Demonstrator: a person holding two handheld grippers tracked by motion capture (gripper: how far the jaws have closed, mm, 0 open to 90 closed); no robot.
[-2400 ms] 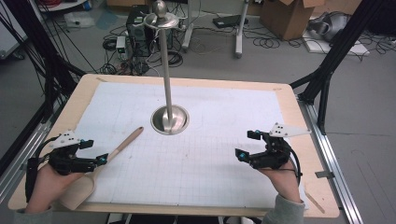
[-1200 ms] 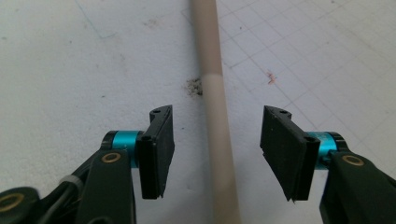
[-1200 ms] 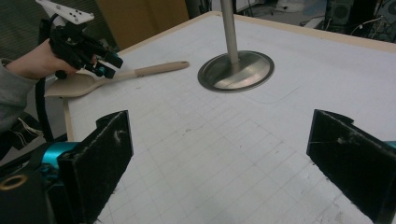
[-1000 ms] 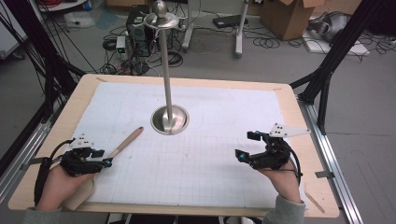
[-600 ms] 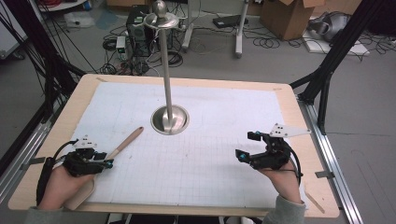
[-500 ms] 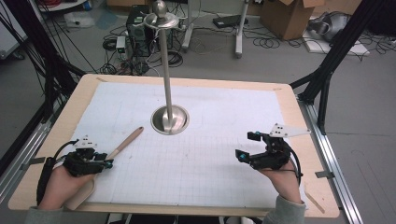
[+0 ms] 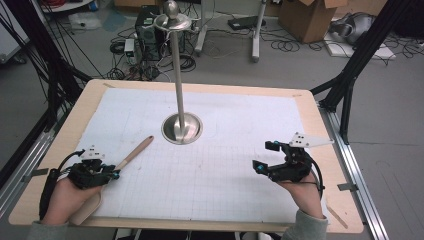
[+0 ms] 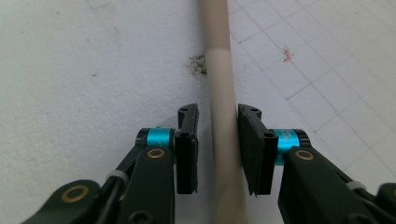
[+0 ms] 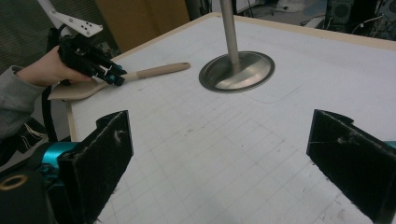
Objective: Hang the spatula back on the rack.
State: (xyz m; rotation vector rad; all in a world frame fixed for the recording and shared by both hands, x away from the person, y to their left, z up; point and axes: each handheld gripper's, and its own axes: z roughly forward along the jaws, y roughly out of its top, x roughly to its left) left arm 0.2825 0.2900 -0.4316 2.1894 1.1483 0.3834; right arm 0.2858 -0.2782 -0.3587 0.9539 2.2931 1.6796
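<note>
— What is the spoon (image 7: 131,155) made of?
— Pale wood, matt and smooth along the handle.
— And the stand (image 7: 181,128)?
— Brushed metal, shiny at the round base.
— The bench (image 7: 320,125)?
— Light wood at the rim, under a matt white gridded paper sheet (image 7: 240,150), scuffed in places.

Black left gripper (image 8: 217,126) with flat black pads, teal collars, brass screws, black right gripper (image 7: 264,157) with fuzzy worn pads, grey three-cornered plates with dots, black trailing cables, grey sleeves (image 7: 311,228)
</note>
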